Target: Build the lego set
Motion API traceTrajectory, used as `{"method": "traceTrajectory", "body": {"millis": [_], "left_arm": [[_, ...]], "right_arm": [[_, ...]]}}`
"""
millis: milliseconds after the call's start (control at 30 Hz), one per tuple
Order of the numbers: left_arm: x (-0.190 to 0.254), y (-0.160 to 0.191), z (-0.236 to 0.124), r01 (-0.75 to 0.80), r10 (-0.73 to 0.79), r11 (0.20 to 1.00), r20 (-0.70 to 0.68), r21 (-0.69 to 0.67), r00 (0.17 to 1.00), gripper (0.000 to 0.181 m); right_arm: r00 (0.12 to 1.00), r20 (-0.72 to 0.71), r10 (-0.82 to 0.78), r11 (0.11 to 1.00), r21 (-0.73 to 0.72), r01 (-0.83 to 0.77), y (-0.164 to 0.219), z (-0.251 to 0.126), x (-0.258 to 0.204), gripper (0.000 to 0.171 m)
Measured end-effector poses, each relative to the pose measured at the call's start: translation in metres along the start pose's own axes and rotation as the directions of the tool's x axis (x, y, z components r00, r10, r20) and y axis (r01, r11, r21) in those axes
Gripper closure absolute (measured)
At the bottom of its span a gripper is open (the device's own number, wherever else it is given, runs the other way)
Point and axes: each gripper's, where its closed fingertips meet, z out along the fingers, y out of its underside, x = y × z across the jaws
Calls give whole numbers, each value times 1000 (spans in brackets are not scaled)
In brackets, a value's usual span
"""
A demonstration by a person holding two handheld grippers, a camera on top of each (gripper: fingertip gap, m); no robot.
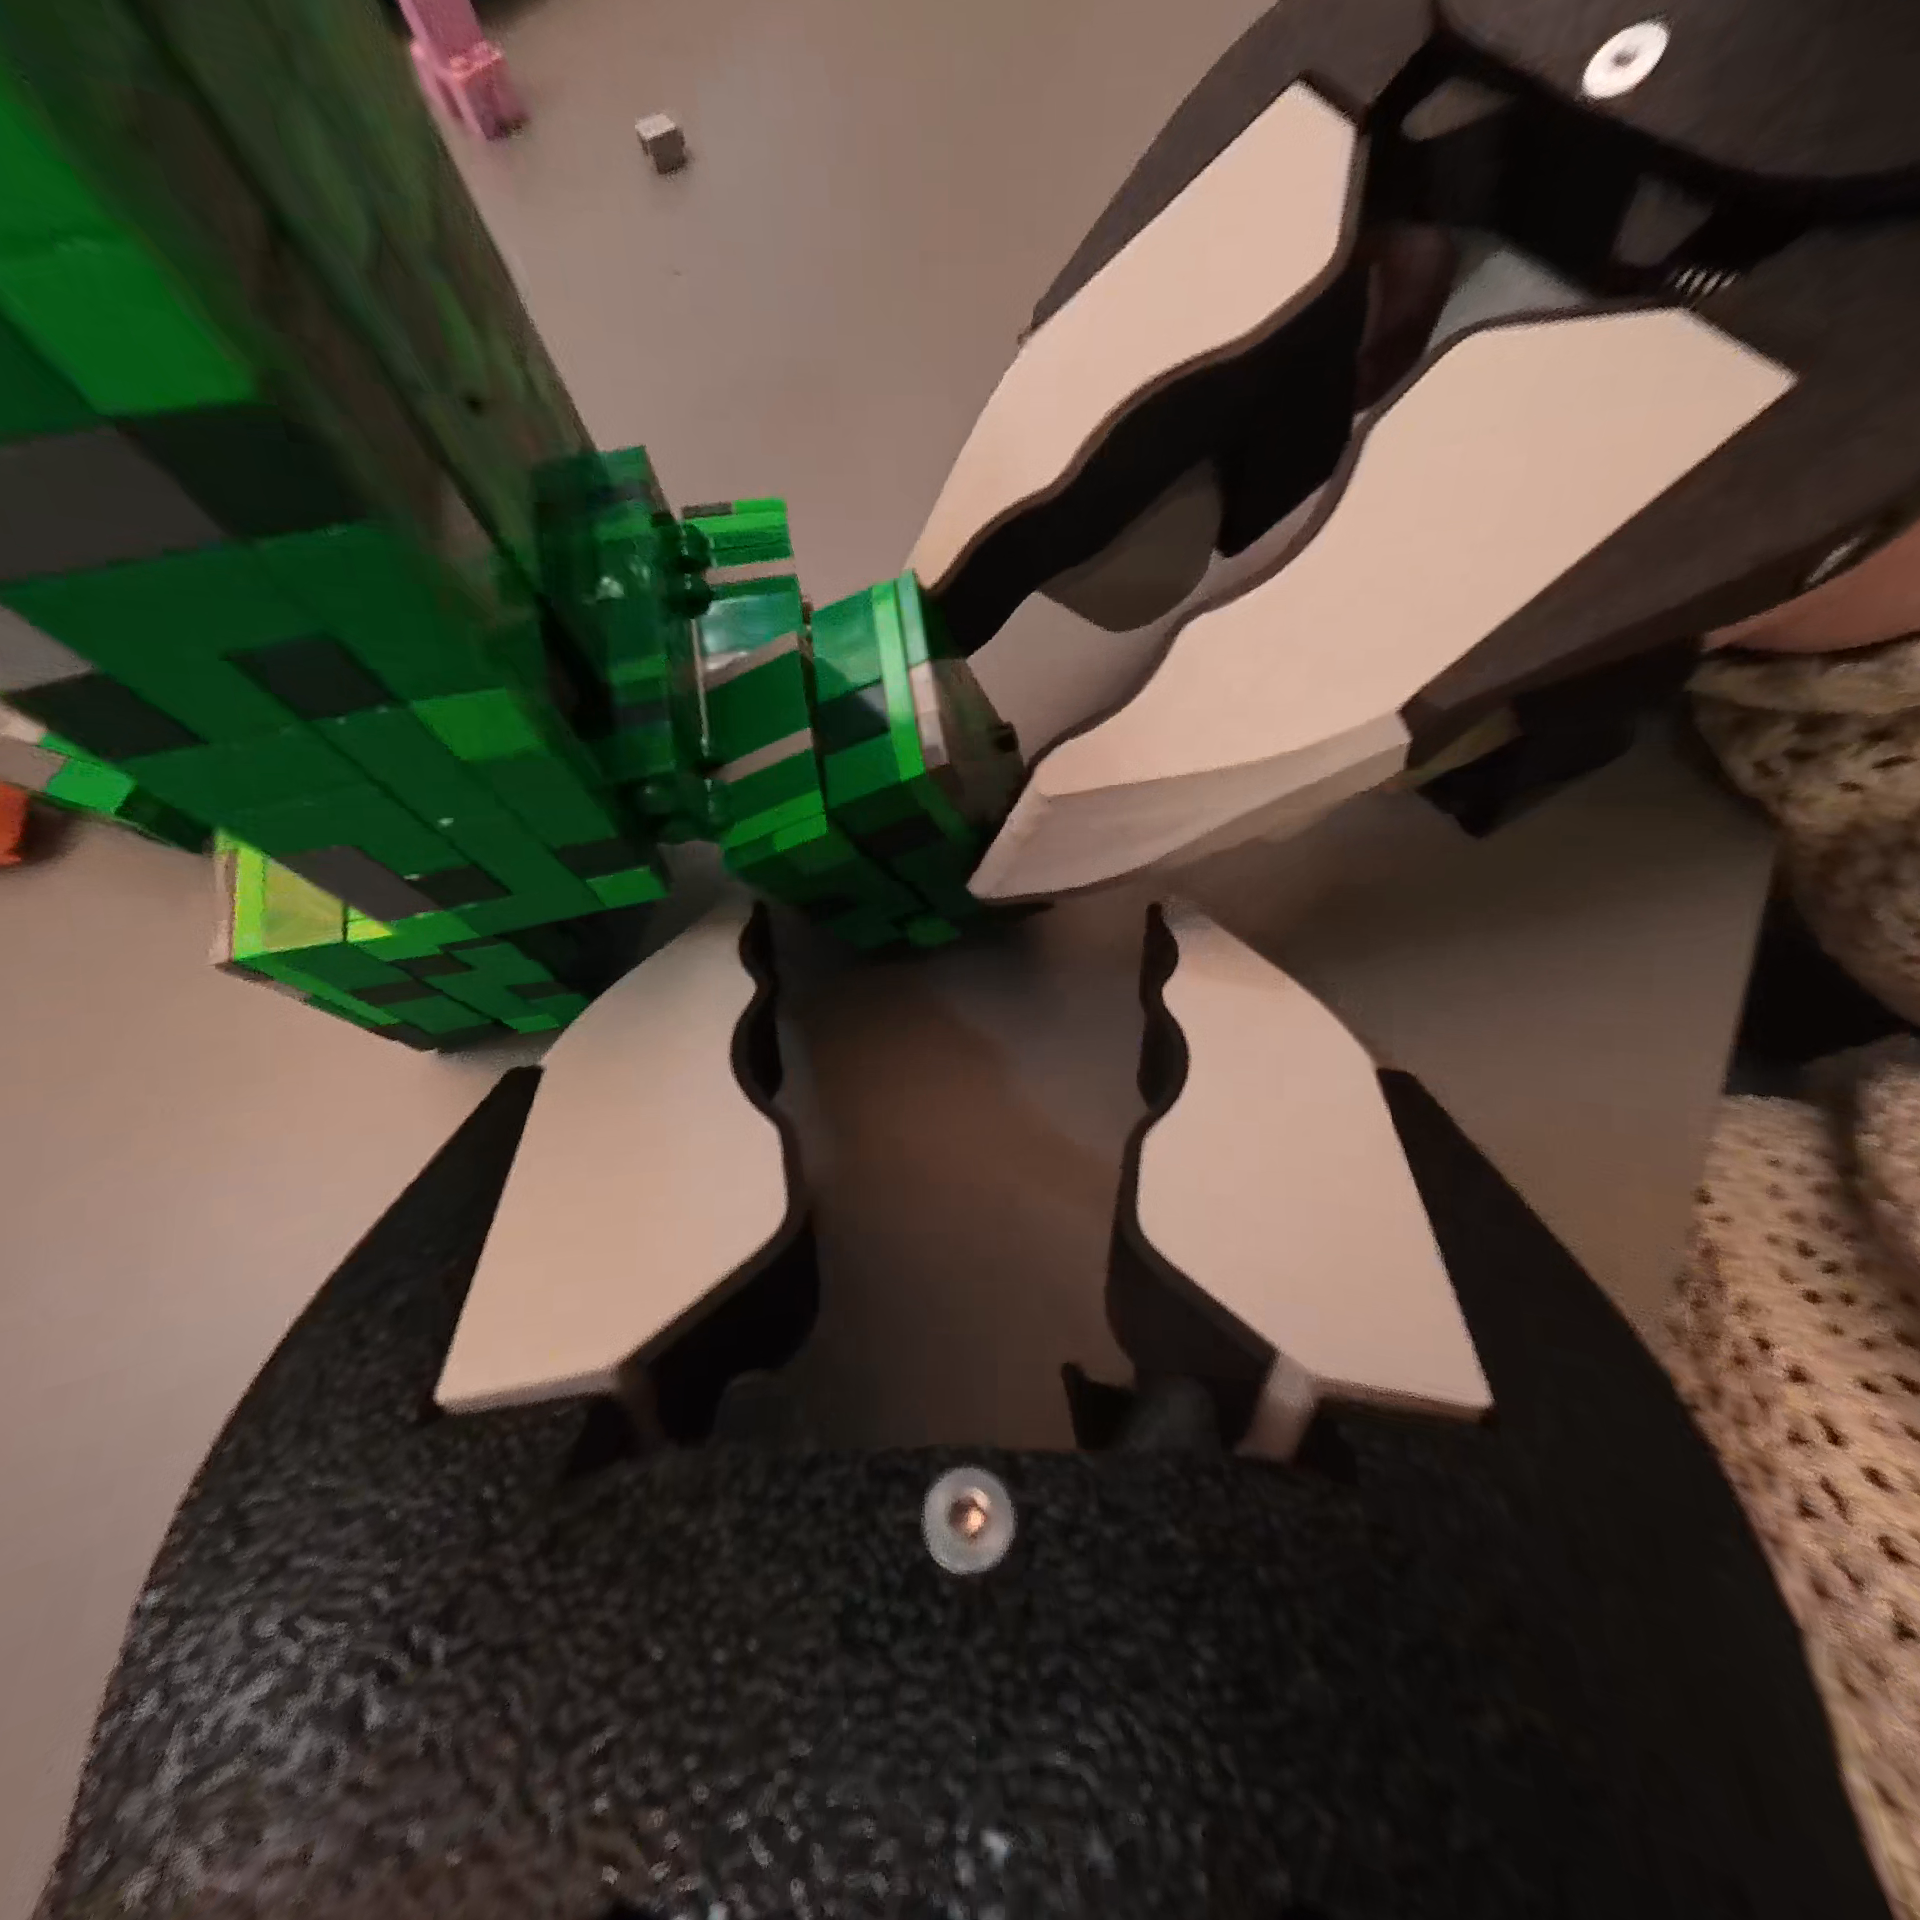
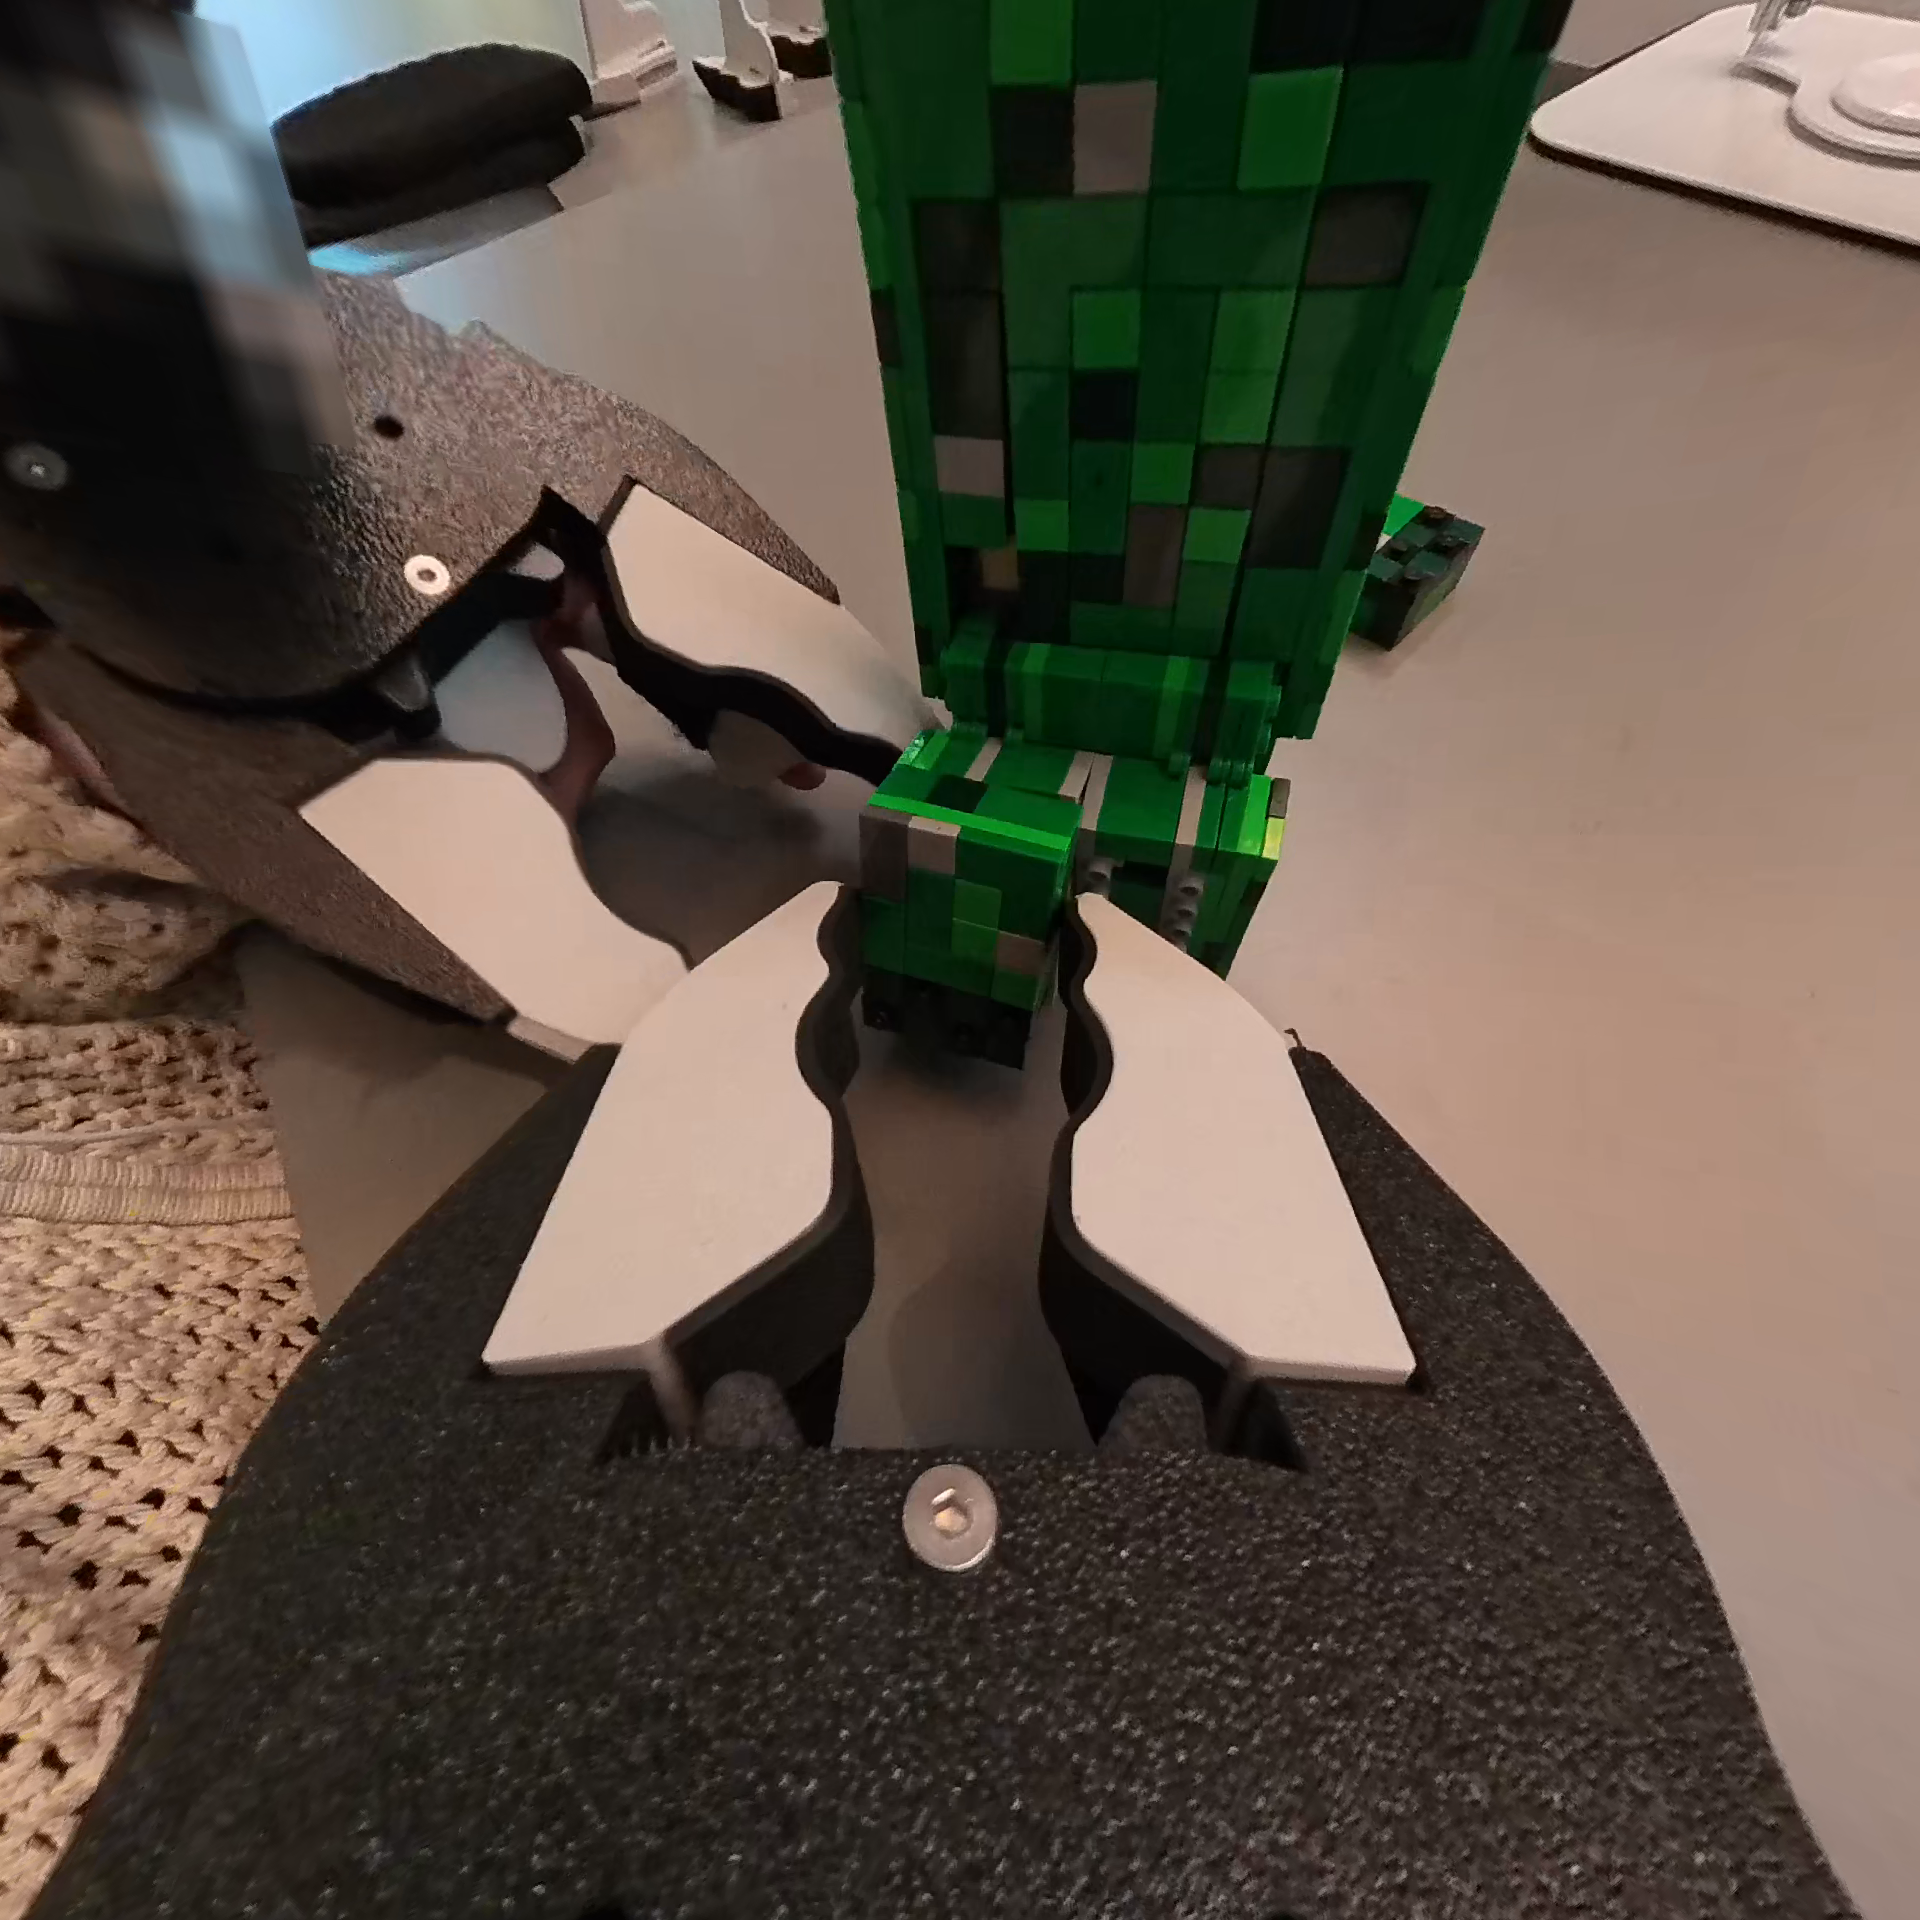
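**Green foot goes on the tower**

The foot [image 2: 966,904] sits low in the middle of the right wrist view, touching the bottom of the green tower [image 2: 1164,343]. The right gripper [image 2: 961,914] holds it between both jaws, probably to press it on. The left gripper [image 1: 961,920] waits beside it at the picture's left, jaws wide and holding nothing. The grey table [image 2: 1558,831] lies all around.

Tall green pixel-patterned lego figure [image 2: 1143,395] upright, its blocky green foot [image 2: 971,904] clamped between right hand-held gripper [image 2: 961,925] fingertips
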Motion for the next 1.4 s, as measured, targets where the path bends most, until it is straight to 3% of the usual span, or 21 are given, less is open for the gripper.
{"method": "traceTrajectory", "body": {"millis": [167, 333, 1400], "left_arm": [[-3, 1, 6, -53, 56, 998, 80, -38, 995, 120], [-7, -2, 7, 21, -20, 1000, 54, -17, 998, 133], [-11, 1, 13, 31, -27, 998, 68, -57, 997, 137]], "right_arm": [[1000, -6, -9, 1000, 0, 9, 0, 0, 0, 136], [1000, -4, -7, 1000, 1, 7, 0, 0, 0, 136], [999, -32, -40, 999, -7, 40, -2, 4, 3, 135]]}}
